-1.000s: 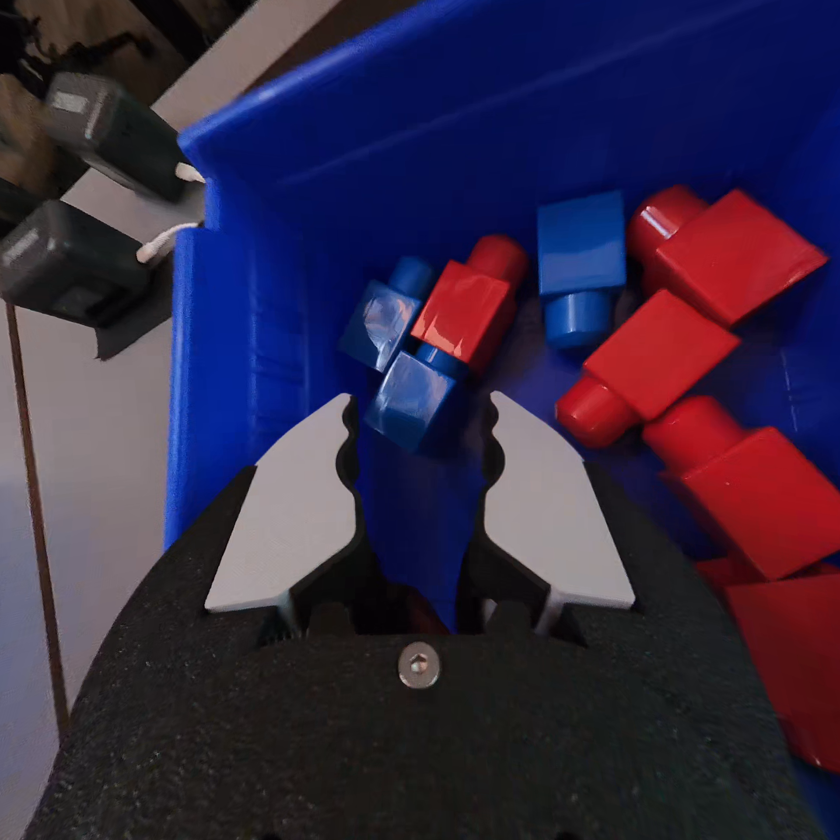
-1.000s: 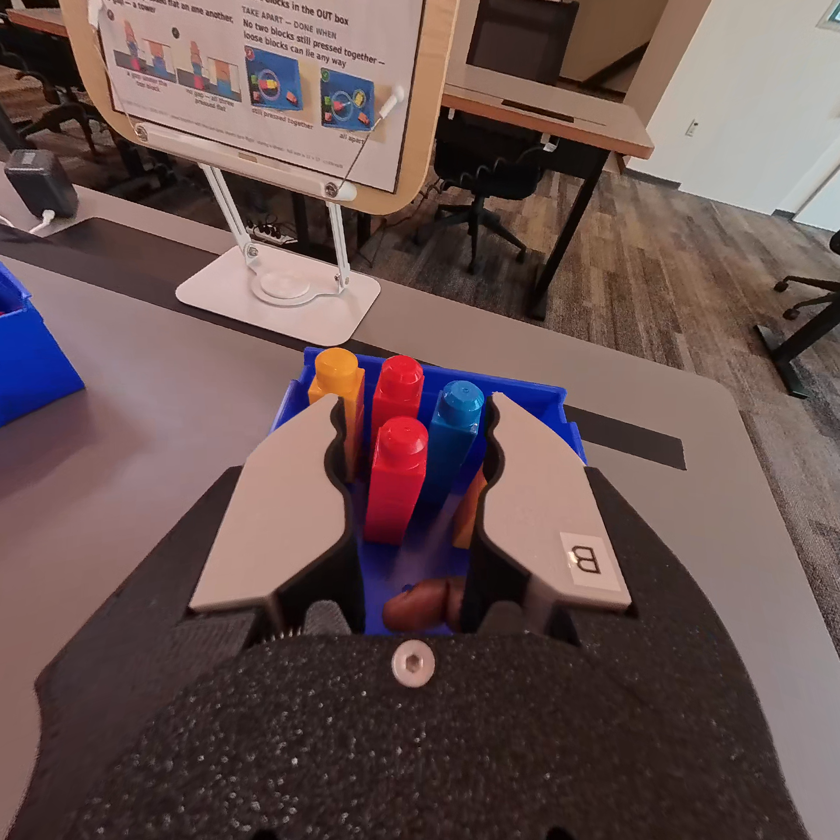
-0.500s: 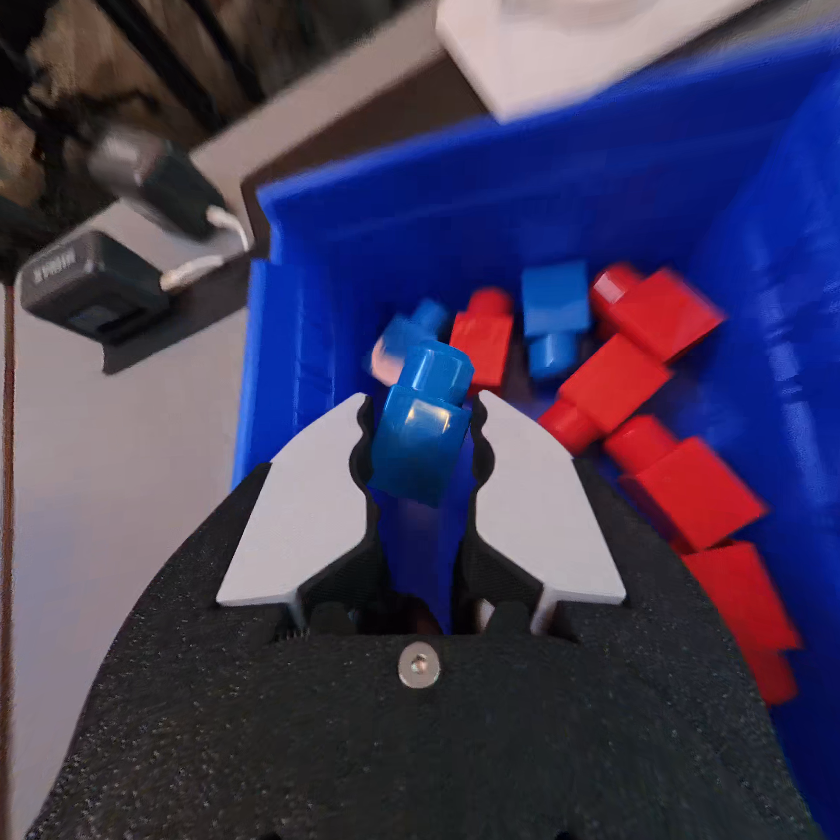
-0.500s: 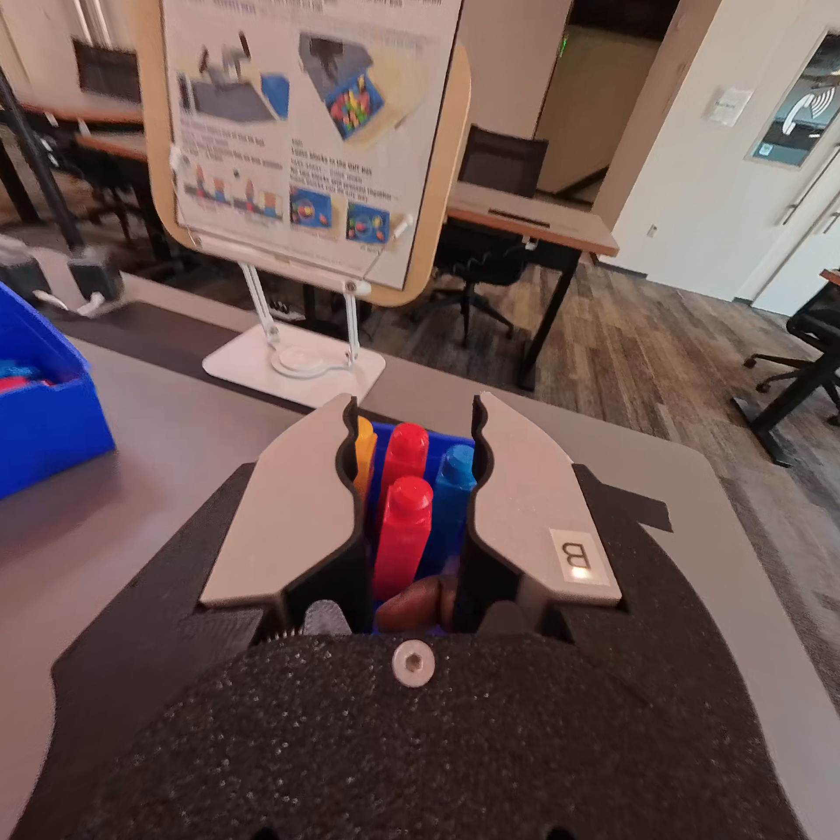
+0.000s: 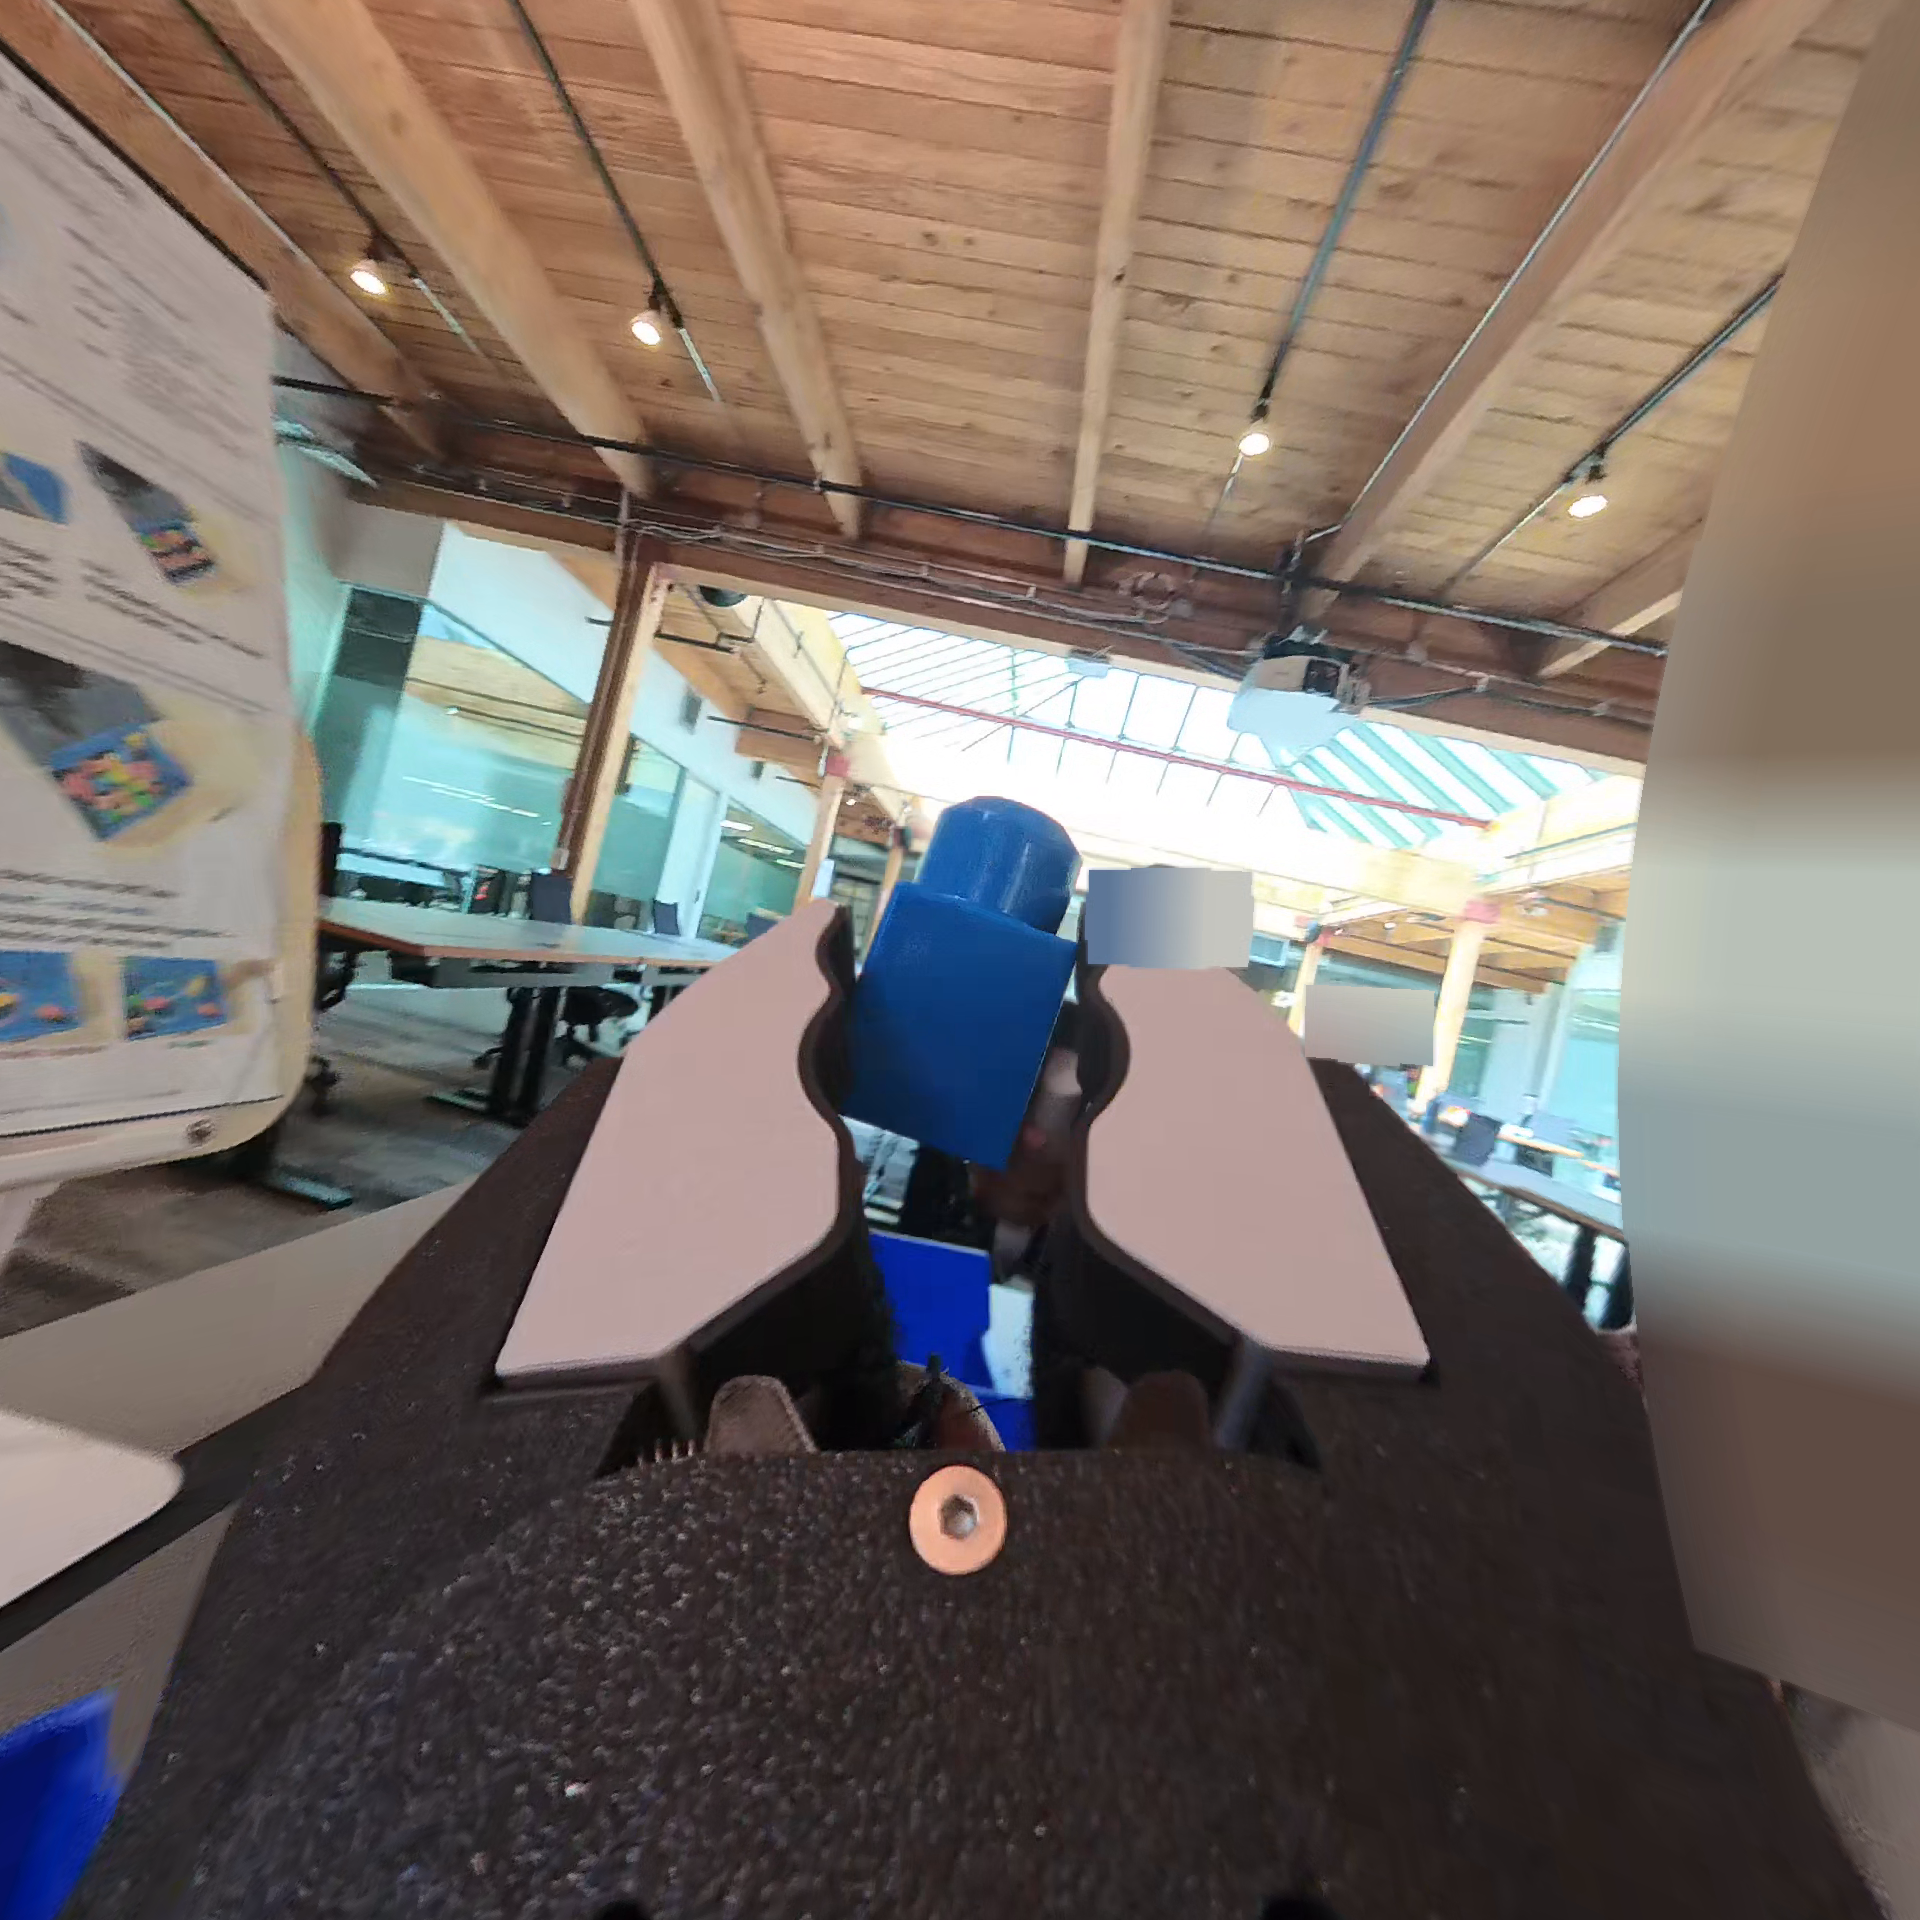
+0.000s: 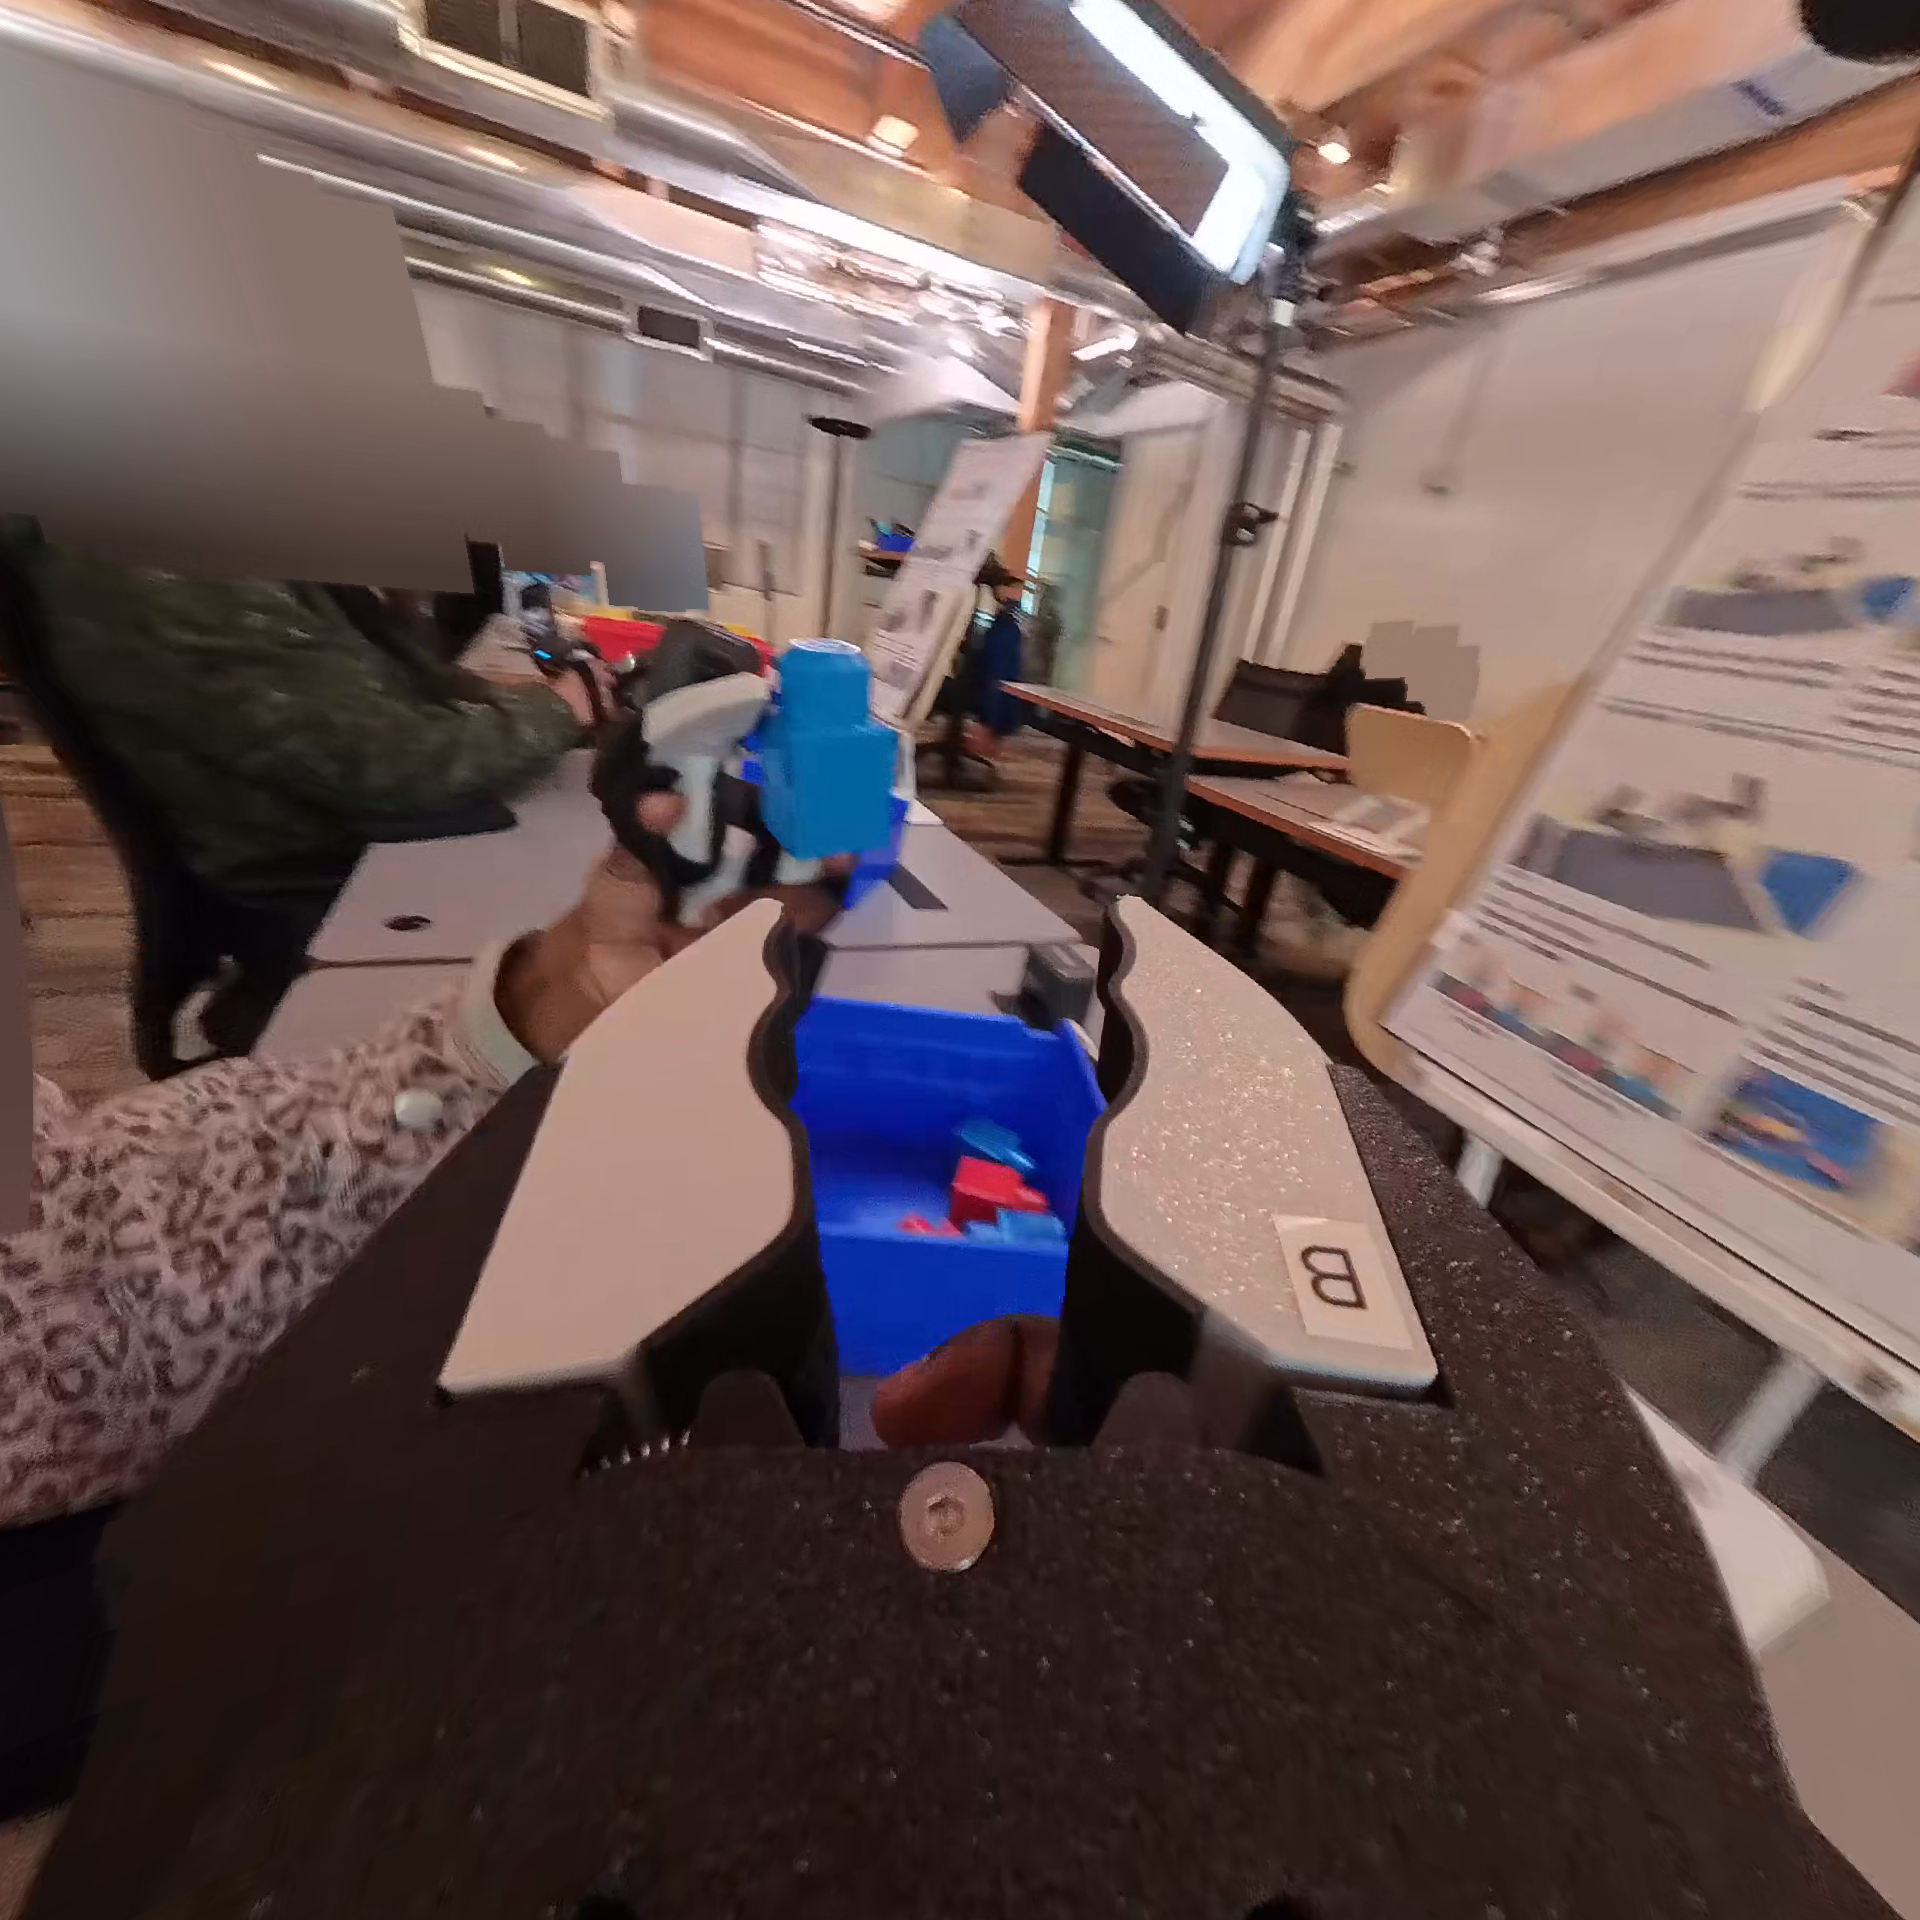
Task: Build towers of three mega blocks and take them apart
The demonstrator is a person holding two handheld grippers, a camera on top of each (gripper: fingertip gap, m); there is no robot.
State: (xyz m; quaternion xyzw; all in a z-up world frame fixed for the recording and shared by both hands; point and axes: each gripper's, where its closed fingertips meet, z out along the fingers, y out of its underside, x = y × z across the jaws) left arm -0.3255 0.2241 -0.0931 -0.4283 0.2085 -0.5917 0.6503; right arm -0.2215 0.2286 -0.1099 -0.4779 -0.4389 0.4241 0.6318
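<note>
The right gripper (image 6: 945, 925) stands with its fingers (image 6: 665, 1132) parted and nothing between them, above a blue bin (image 6: 940, 1283) of red and blue blocks (image 6: 992, 1195). At eleven o'clock, the left gripper (image 6: 717, 790) clamps a blue block (image 6: 826, 774), stud up. An instruction board (image 6: 1673, 894) stands at three o'clock.

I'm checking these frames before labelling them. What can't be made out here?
- Left wrist view: the blue block's underside, behind the left tool's fingers.
- Right wrist view: the count of blocks in the blue bin, motion-blurred and partly behind the empty right tool.
- Both views: the table surface, hidden by tool bodies.
</note>
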